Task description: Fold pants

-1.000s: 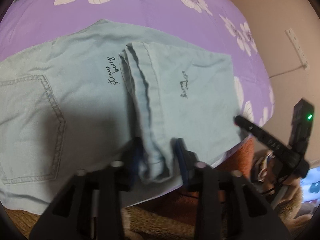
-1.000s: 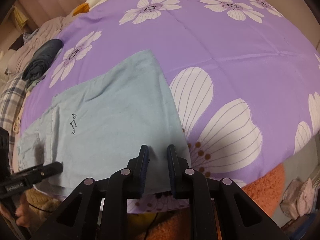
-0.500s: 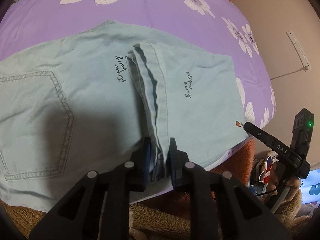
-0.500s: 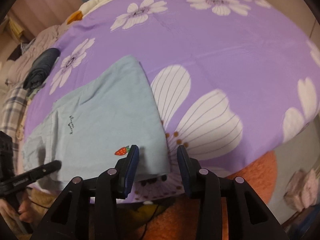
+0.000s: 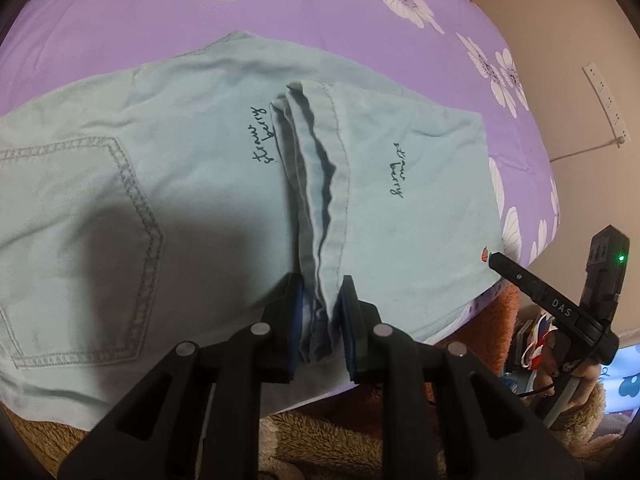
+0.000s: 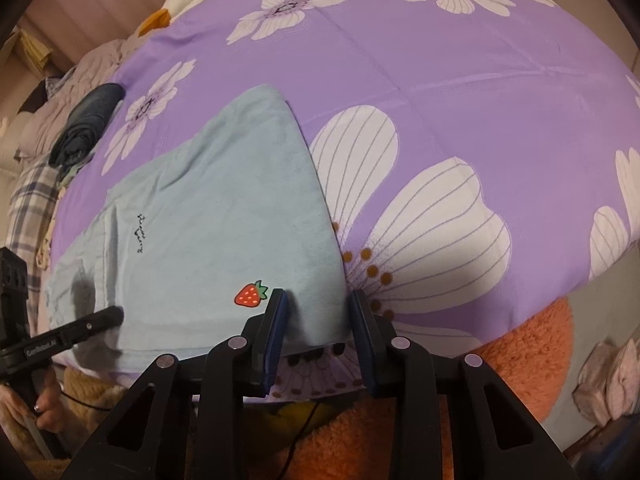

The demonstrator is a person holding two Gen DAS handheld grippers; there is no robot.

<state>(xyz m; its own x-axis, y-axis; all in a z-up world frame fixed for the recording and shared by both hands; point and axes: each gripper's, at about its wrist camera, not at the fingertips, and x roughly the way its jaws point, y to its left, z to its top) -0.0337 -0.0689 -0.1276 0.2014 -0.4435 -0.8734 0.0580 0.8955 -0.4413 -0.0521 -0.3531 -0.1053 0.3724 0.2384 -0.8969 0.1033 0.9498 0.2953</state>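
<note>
Pale blue pants [image 5: 180, 184] lie on a purple flowered bedspread [image 5: 160, 12], with the legs folded back over the seat. The leg hems [image 5: 320, 216] form a ridge running toward my left gripper [image 5: 320, 308], whose jaws stand slightly apart on either side of the hem end. In the right wrist view the folded pants [image 6: 224, 220] show a strawberry patch [image 6: 250, 295]. My right gripper [image 6: 318, 312] is open, its jaws straddling the near right corner of the fold. The right gripper's finger also shows in the left wrist view [image 5: 532, 284].
The bed edge is close below both grippers, with orange fluffy fabric [image 6: 520, 360] beneath it. Dark rolled clothing [image 6: 88, 120] and a plaid blanket [image 6: 28, 200] lie at the far left. A wall with a power strip [image 5: 604, 100] is on the right.
My right gripper has opened wide and let go of the pants corner. My left gripper closed around the hems, then opened slightly. The fold now lies flat.
</note>
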